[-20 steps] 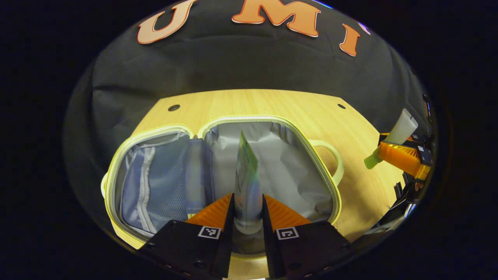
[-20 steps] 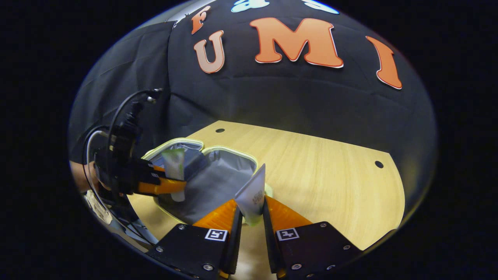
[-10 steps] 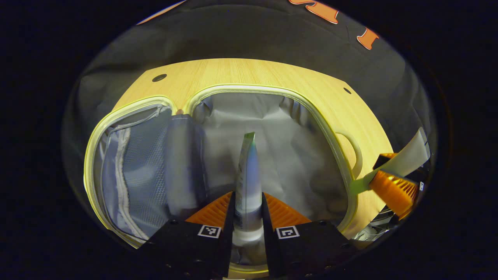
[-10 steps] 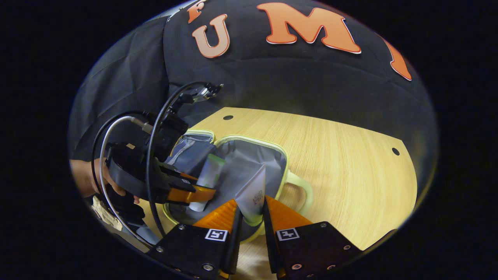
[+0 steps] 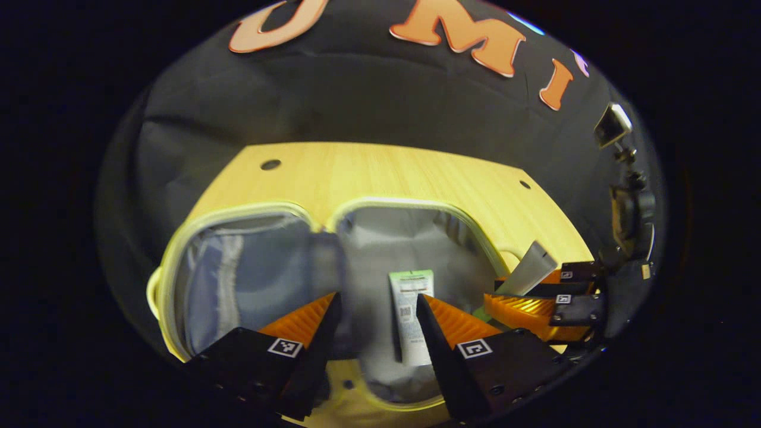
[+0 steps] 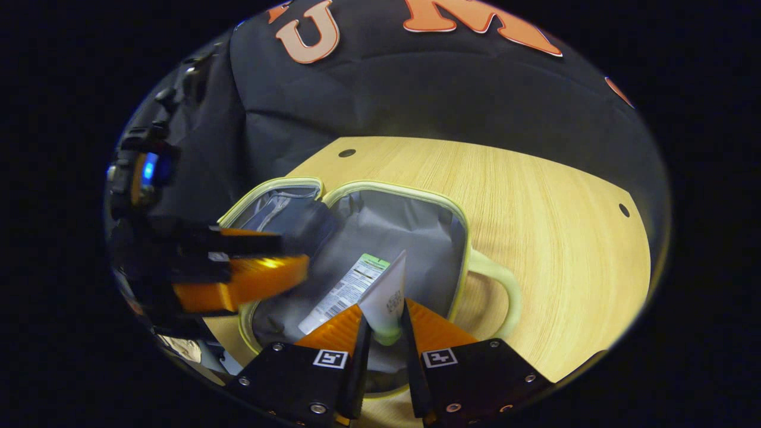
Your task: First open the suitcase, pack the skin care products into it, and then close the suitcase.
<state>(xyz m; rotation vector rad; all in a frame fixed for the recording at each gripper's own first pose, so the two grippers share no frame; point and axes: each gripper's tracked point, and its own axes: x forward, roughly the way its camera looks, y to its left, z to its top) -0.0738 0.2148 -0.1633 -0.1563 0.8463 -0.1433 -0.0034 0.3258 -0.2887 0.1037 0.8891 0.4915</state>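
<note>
Your right gripper (image 6: 385, 324), jaws clamped on a white tube (image 6: 386, 294) pointing to 12 o'clock, hangs over the open suitcase (image 6: 458, 220) where a labelled tube (image 6: 348, 288) lies at 11 o'clock, while your left gripper (image 5: 376, 309) stands wide open, empty.

A recording booth: a black cloth wall (image 6: 416, 101) hangs behind a bare wooden table (image 6: 535, 208).
</note>
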